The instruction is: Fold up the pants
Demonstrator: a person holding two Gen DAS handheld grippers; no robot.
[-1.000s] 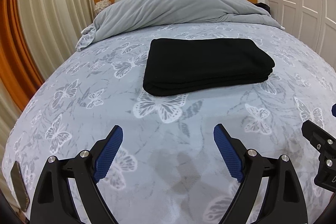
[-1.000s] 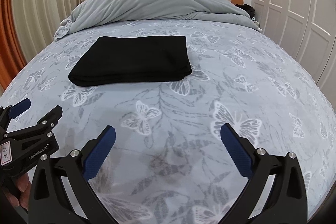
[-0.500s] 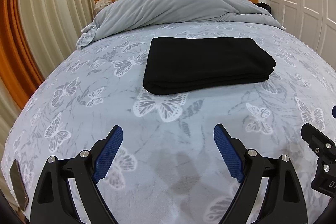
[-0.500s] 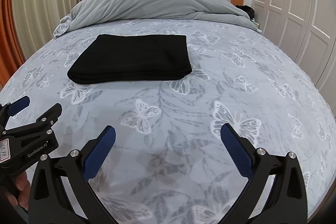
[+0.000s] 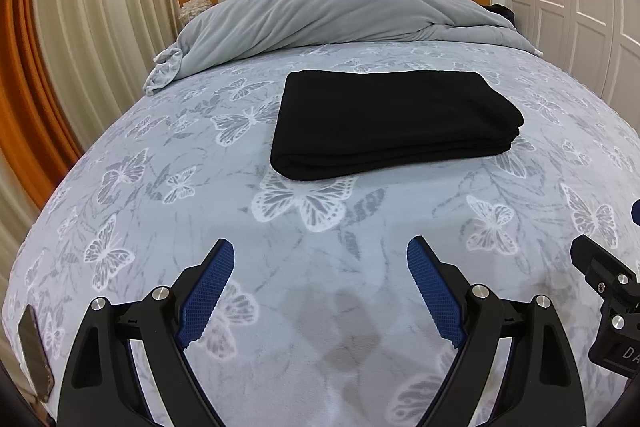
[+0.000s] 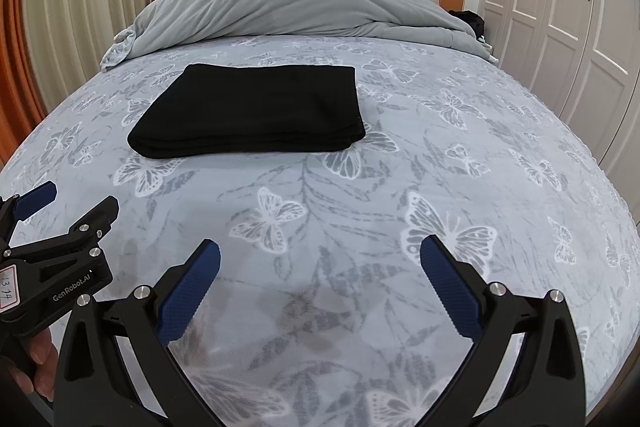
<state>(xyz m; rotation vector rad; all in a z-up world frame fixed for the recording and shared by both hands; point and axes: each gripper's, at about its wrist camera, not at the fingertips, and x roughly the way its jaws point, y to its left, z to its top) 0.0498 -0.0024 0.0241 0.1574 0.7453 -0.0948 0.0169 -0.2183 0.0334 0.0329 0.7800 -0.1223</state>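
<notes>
Through my left wrist view, my left tongs stand wide over the pale blue butterfly-print bedspread, nothing between their blue pads. The black pants, folded into a flat rectangle, lie farther up the bed, well apart from me. A rumpled grey duvet is heaped at the far end.

Through my right wrist view, my right tongs also gape wide and empty; the folded pants lie far and to the left.

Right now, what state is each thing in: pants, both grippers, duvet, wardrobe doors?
Pants: folded into a flat stack, lying on the bedspread.
Left gripper: open, empty.
Right gripper: open, empty.
Duvet: bunched at the headboard.
Wardrobe doors: closed.
</notes>
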